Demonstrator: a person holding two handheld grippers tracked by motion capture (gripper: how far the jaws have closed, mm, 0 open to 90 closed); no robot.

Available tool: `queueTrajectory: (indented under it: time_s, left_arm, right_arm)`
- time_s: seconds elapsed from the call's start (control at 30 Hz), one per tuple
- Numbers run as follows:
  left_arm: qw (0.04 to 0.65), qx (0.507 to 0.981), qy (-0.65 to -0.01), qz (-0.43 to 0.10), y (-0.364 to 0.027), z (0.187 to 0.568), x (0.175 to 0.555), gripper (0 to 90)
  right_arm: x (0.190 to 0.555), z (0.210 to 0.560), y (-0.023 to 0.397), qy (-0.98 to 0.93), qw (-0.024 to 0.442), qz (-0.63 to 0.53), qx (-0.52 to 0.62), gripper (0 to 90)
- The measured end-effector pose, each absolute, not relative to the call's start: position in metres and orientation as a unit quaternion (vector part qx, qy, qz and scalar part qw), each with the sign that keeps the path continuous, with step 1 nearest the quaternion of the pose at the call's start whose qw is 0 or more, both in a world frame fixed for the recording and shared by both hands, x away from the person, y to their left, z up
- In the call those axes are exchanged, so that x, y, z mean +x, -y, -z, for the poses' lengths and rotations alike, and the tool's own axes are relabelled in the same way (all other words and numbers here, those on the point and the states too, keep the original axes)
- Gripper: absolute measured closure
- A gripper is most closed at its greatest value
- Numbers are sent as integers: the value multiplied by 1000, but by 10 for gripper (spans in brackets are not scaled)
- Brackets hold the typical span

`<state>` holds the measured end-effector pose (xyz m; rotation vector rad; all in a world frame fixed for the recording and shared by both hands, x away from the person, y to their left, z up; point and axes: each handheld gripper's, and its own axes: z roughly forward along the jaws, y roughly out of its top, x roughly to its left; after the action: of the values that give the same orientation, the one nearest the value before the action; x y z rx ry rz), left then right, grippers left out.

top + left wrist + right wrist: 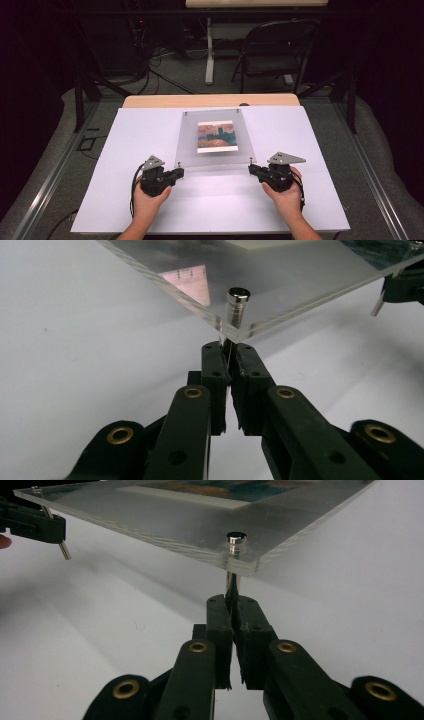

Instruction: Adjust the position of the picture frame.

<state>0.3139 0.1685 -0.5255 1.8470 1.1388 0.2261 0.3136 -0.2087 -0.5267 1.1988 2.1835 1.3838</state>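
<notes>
Two hands held low and level: left claw point(176, 173) clamped on the clear panel's point(215, 157) near-corner peg point(235, 315), right claw point(253, 170) clamped on the opposite peg point(233, 577), panel tilted above the counter point(210, 200).

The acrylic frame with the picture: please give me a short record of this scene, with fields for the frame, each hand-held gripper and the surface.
frame: clear acrylic panel with a picture inside, near edge raised
left hand-held gripper: shut on the near left metal post
right hand-held gripper: shut on the near right metal post
surface: white table sheet
</notes>
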Motion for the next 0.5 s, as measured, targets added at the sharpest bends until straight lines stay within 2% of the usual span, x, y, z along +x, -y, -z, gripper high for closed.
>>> queueTrajectory:
  time_s: [0.5]
  left_arm:
    - [454,745,-476,-110,-167,534,326,847]
  right_arm:
    - [332,534,203,-763,148,-472,417,857]
